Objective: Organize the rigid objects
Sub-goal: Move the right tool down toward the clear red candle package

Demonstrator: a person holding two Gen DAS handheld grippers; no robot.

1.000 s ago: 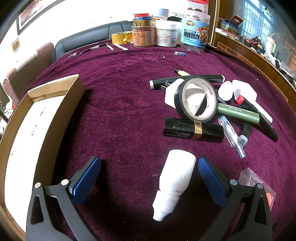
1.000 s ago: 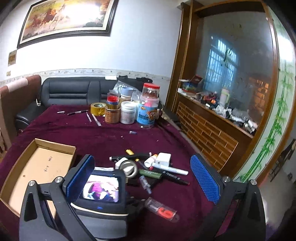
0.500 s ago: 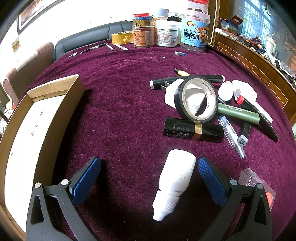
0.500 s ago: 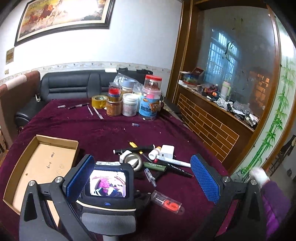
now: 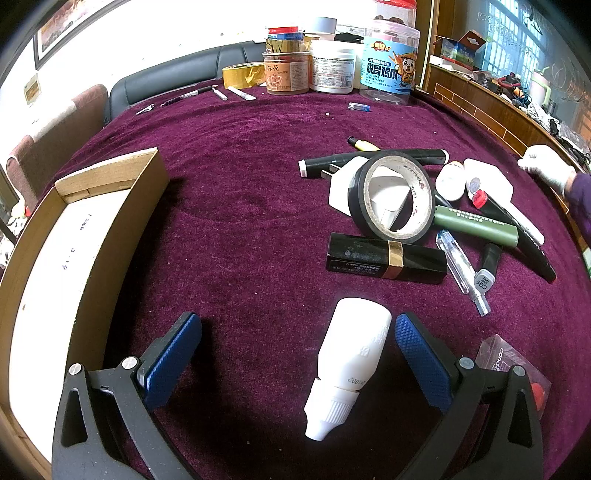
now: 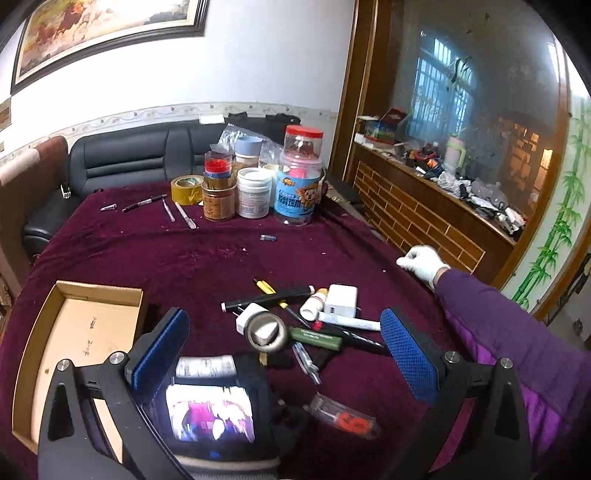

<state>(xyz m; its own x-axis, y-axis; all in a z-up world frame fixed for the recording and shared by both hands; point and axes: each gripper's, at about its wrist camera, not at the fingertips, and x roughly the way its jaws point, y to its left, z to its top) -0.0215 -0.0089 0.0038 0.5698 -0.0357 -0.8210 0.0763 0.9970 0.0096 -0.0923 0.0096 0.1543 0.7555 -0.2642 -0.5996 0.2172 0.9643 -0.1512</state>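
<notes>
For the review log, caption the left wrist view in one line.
Open left gripper low over the maroon cloth, white dropper bottle lying between its fingers, cardboard box alongside.

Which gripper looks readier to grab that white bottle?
Left. The left gripper is open with the white bottle lying between its fingers; the right gripper hangs high above the table.

A home living room. A black leather sofa lines the table's far edge. A framed painting hangs above.

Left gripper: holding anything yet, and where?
Nothing held. The left gripper is open, with the white bottle lying between its fingers, untouched. The right gripper is open too.
</notes>
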